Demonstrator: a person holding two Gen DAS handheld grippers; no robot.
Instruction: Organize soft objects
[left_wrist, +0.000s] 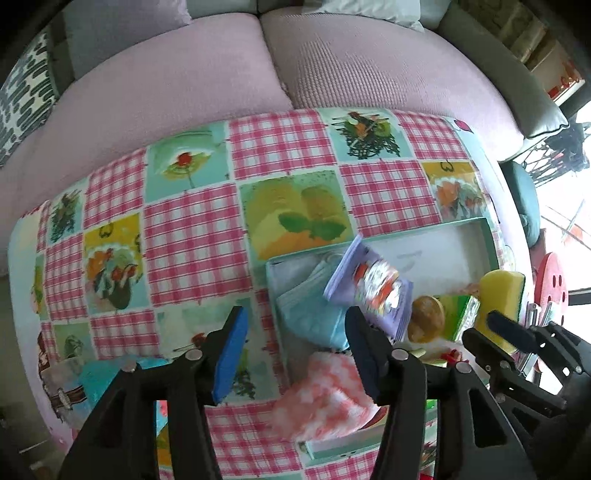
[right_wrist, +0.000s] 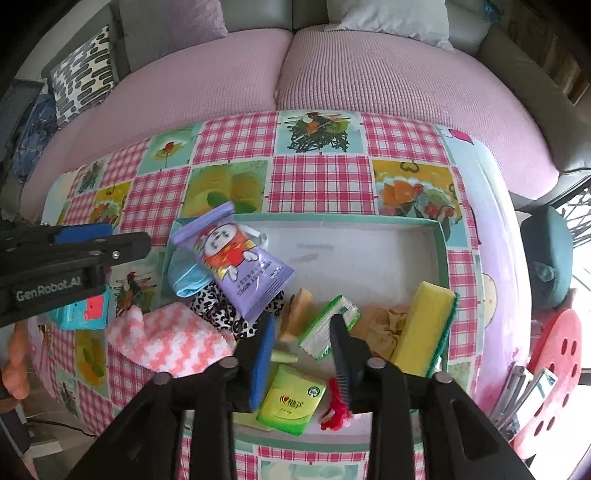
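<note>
Most soft things already lie in the shallow teal-rimmed box (right_wrist: 441, 236), only a blue tissue pack (right_wrist: 79, 314) outside it, and I hold my left gripper (left_wrist: 295, 354) and right gripper (right_wrist: 304, 350) part-open, both empty.

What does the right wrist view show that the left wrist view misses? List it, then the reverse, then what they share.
Only the right wrist view: the green tissue pack and leopard-print cloth. Only the left wrist view: nothing of the task's that I can make out. Both: the box, purple snack packet, yellow sponge, pink-and-white sock, and both open grippers, left gripper and right gripper.
</note>
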